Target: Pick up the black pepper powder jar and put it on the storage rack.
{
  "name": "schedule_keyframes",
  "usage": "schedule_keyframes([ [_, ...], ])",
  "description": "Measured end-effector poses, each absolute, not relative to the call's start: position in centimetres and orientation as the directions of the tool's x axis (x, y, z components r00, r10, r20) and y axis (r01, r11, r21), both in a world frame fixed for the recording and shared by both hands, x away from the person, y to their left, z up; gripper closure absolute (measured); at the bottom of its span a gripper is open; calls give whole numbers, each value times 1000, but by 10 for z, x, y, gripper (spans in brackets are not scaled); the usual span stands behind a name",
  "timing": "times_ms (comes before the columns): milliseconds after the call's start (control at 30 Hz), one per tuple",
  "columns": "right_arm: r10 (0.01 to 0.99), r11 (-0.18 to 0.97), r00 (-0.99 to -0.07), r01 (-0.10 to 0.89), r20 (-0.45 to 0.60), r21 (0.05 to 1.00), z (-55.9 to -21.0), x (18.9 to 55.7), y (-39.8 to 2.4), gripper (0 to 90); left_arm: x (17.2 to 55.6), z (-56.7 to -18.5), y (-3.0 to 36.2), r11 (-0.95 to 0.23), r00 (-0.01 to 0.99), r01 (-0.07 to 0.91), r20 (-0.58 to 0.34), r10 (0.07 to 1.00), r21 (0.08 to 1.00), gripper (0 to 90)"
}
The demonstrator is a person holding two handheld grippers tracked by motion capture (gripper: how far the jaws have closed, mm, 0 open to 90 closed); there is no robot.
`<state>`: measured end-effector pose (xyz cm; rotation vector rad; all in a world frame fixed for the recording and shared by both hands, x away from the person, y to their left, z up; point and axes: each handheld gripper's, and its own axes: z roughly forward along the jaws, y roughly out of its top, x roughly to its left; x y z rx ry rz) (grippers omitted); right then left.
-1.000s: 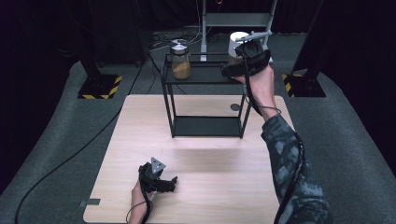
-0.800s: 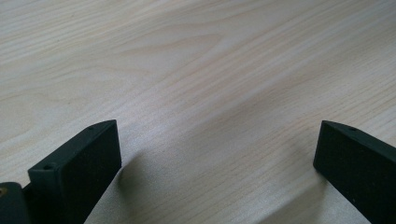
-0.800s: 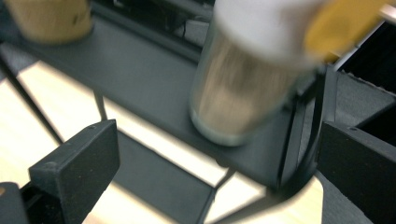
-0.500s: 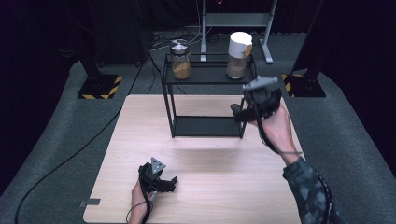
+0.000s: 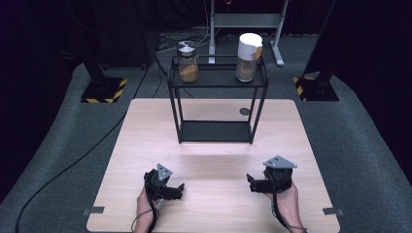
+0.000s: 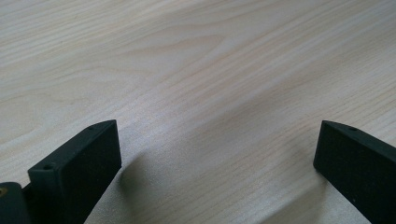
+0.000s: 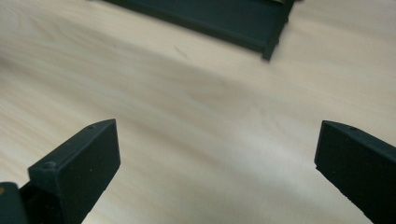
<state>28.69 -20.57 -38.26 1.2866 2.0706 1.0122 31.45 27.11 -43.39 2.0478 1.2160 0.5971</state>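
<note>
Both grippers sit low near the desk's (image 5: 145,145) front edge — left gripper (image 5: 179,189), right gripper (image 5: 251,182) — jaws spread wide, empty. The white-lidded jar (image 5: 248,57), perhaps holding grain, stands on the black rack's (image 5: 217,83) top shelf, right corner.

1. Left gripper (image 5: 179,190) rests low at the table's (image 5: 214,213) near edge, left side, jaws spread wide; nothing between them.
2. Right gripper (image 5: 250,183) sits at the table's near right, jaws equally wide, empty.
</note>
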Motion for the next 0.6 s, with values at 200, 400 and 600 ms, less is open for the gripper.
schedule_keyframes([
  [200, 923, 263, -382, 562, -35, 784, -410, 268, -210, 0, 315, -434, 271, -341, 460, 579, 48, 886, 741, 2],
  [400, 940, 206, -341, 592, 10, 779, -425, 264, -213, 0, 314, -434, 270, -340, 458, 579, 49, 887, 741, 1],
  [600, 944, 193, -330, 596, 18, 779, -434, 263, -213, 0, 314, -434, 270, -341, 458, 578, 50, 887, 741, 1],
])
